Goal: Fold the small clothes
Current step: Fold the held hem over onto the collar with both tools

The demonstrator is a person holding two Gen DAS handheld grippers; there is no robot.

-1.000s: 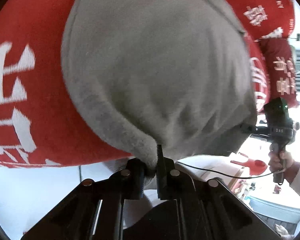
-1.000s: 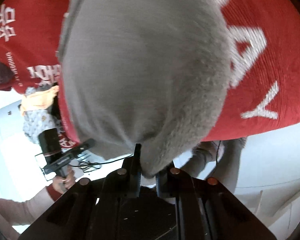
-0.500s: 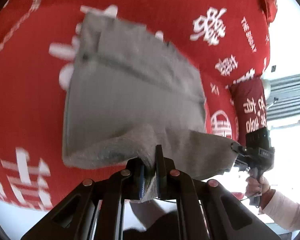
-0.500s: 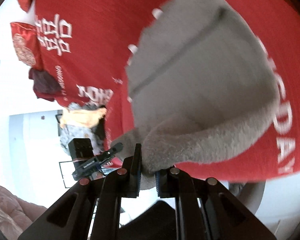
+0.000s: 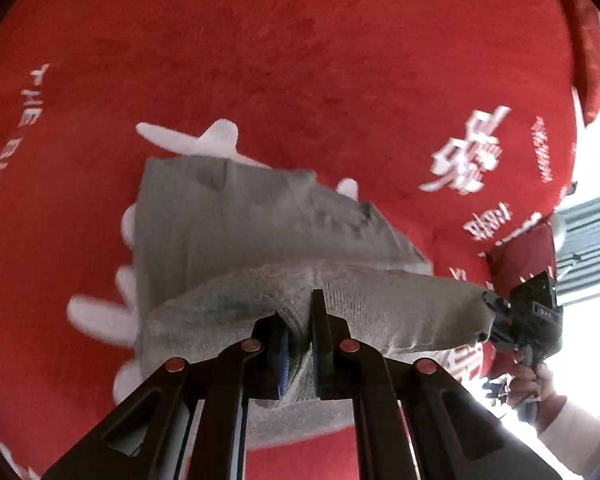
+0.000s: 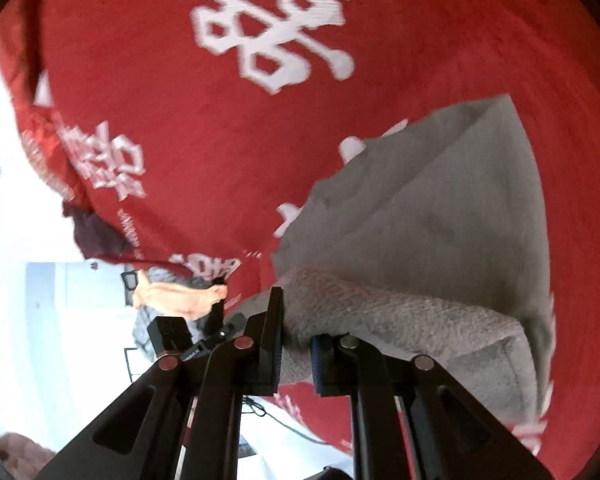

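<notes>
Black jaws of the left gripper (image 5: 298, 344) are clamped on the thick fleecy hem of a small grey knitted garment (image 5: 236, 236), a fold of cloth pinched between the pads, one of them faced in blue. In the right wrist view the right gripper (image 6: 296, 350) grips the same grey garment (image 6: 440, 240) in the same way, its jaws nearly together with the fuzzy edge squeezed between them. From the left wrist camera the hem runs taut from the left gripper across to the right gripper (image 5: 490, 312), whose black body sits at the right edge in a person's hand (image 5: 528, 384) with a pale sleeve.

Beyond the lifted hem, the rest of the grey garment lies spread flat on a red plush blanket printed with white characters and lettering (image 5: 300, 60), with a seam or fold line running across it. The right wrist view shows the same red blanket (image 6: 180, 100) filling most of the frame, the garment toward its right side. Past the blanket's left edge, a peach-coloured piece of cloth (image 6: 176, 298) lies on a grey patterned heap, just behind the black body of the left gripper (image 6: 192, 340). Bright white surroundings show beyond that, too washed out to make out.
</notes>
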